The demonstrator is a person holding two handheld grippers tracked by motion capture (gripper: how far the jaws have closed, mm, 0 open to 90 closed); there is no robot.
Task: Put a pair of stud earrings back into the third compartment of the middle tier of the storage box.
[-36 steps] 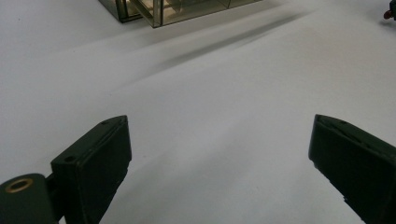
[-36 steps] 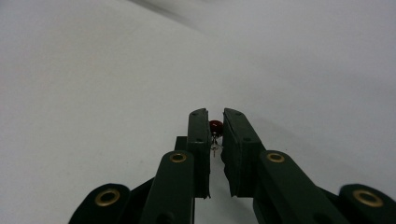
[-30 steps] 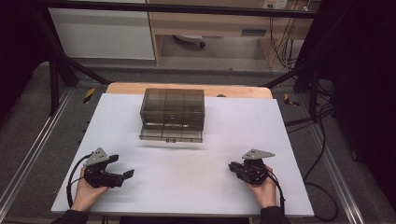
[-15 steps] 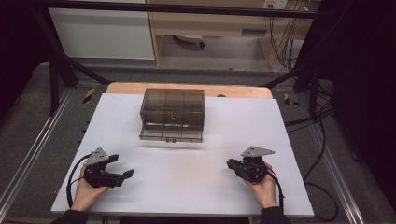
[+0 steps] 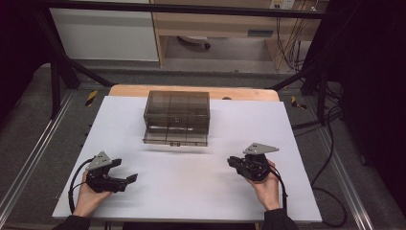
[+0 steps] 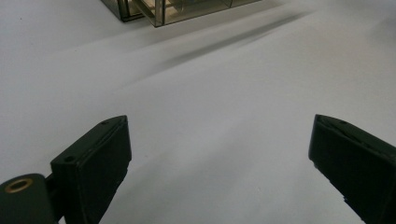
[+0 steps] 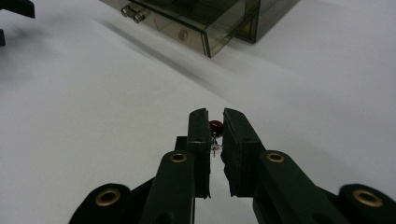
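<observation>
Right claw (image 7: pixel 215 126) clenched on small red bead (image 7: pixel 215 125), pinched at tips above white worktop (image 7: pixel 93 116). Smoky drawer box (image 7: pixel 196 18) ahead, well apart. Left claw (image 6: pixel 219 154) released, nothing between.

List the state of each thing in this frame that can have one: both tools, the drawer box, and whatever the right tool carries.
Left tool: open, nothing between its jaws.
Right tool: shut on the small red-headed piece.
Small red-headed piece: pinched between the jaws, clear of the white table.
Smoky plastic drawer box: upright, bottom drawer pulled out.
</observation>
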